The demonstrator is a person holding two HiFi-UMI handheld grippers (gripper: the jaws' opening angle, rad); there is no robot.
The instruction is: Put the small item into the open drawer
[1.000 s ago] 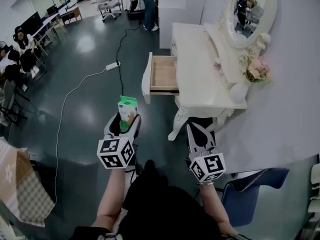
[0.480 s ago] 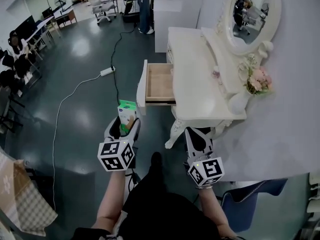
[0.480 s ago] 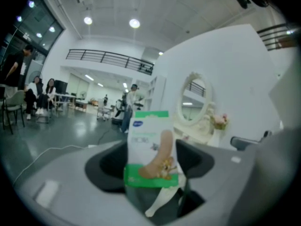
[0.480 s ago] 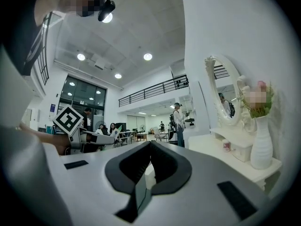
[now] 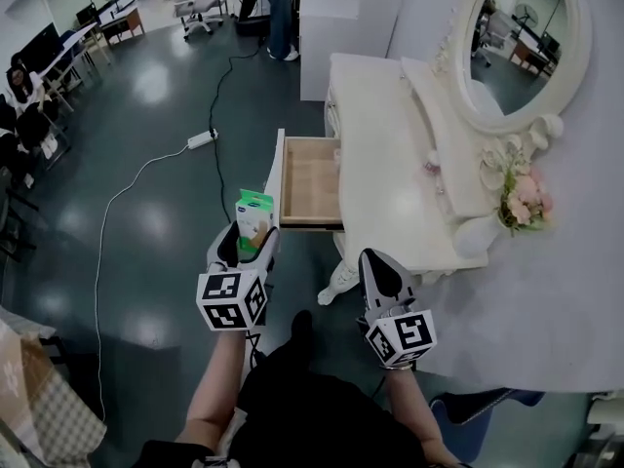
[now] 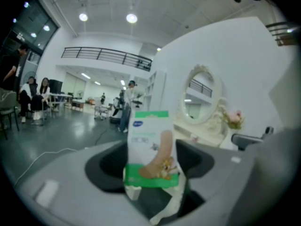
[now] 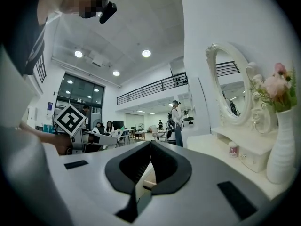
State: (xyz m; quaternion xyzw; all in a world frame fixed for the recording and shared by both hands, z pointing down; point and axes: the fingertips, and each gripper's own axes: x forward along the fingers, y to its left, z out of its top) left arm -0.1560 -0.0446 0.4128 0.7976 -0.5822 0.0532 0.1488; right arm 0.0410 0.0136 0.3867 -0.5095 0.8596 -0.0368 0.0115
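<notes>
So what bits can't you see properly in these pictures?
- Print on the box, left gripper view: too blurred to read.
- Lower part of the box, head view: hidden between the jaws of the left gripper.
- Back of the drawer, head view: hidden under the dressing table top.
- Small pot, right gripper view: too small to tell what it is.

Two grippers: the left gripper [image 5: 244, 244] and the right gripper [image 5: 376, 258]. One box [image 5: 253, 214]. One open drawer [image 5: 310, 178]. One tabletop [image 5: 375, 135] with one mirror [image 5: 522, 42], one vase [image 5: 475, 234], one jar [image 5: 432, 166]. One power strip [image 5: 202, 138] on the floor.
</notes>
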